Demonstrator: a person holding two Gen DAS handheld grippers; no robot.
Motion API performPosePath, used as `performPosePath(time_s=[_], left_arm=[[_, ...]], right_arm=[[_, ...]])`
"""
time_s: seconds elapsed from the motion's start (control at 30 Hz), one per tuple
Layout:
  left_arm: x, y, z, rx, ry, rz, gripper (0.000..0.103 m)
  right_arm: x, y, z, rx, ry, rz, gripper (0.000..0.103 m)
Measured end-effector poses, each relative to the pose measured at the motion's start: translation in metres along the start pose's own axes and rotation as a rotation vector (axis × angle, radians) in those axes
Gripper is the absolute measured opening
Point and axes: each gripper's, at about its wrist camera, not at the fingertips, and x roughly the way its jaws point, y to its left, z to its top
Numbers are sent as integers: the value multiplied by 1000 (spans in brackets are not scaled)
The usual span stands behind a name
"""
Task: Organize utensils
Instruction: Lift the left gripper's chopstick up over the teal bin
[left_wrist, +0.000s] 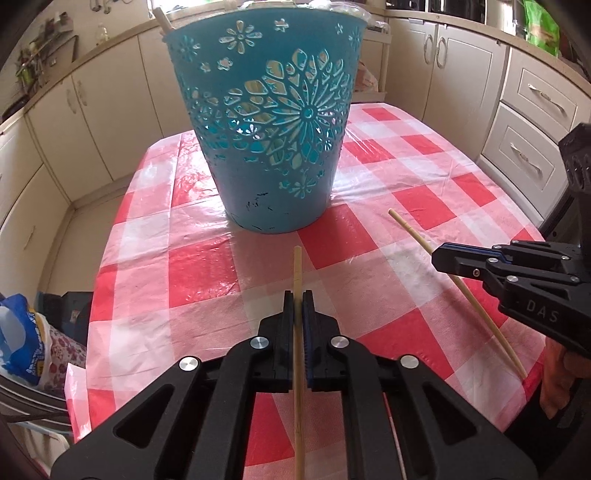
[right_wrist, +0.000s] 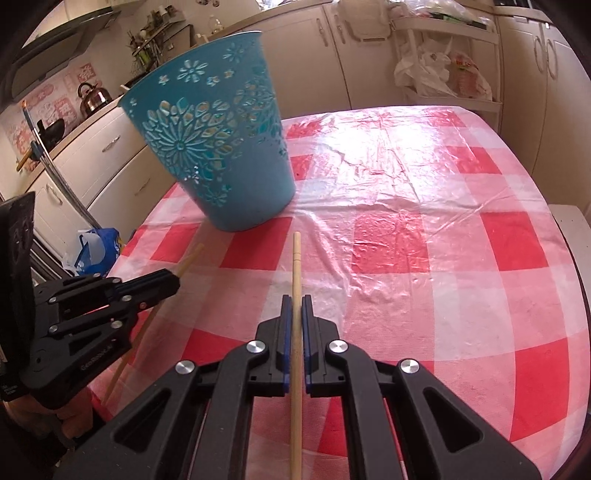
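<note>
A teal cut-out basket (left_wrist: 269, 122) stands on the checked table; it also shows in the right wrist view (right_wrist: 221, 147). My left gripper (left_wrist: 298, 295) is shut on a wooden chopstick (left_wrist: 297, 269) that points toward the basket, held above the table. My right gripper (right_wrist: 295, 299) is shut on a second wooden chopstick (right_wrist: 296, 258), also above the table. From the left wrist view the right gripper (left_wrist: 439, 258) and its chopstick (left_wrist: 410, 236) sit at right. From the right wrist view the left gripper (right_wrist: 173, 282) and its chopstick (right_wrist: 190, 258) sit at left.
The red-and-white checked tablecloth (right_wrist: 406, 240) is covered with clear plastic. A wooden handle (left_wrist: 162, 18) sticks out of the basket's rim. Cream kitchen cabinets (left_wrist: 524, 110) surround the table. A blue bag (left_wrist: 22, 332) lies below the table's left edge.
</note>
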Motion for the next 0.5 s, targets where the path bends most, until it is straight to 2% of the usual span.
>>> performPosePath(time_s=[0.27, 0.5], left_arm=[[-19, 9, 5, -44, -57, -38, 4], [-59, 27, 15, -121, -195, -127, 4]], right_arm=[[6, -27, -1, 131, 6, 55, 6], [6, -26, 0, 131, 2, 54, 6]])
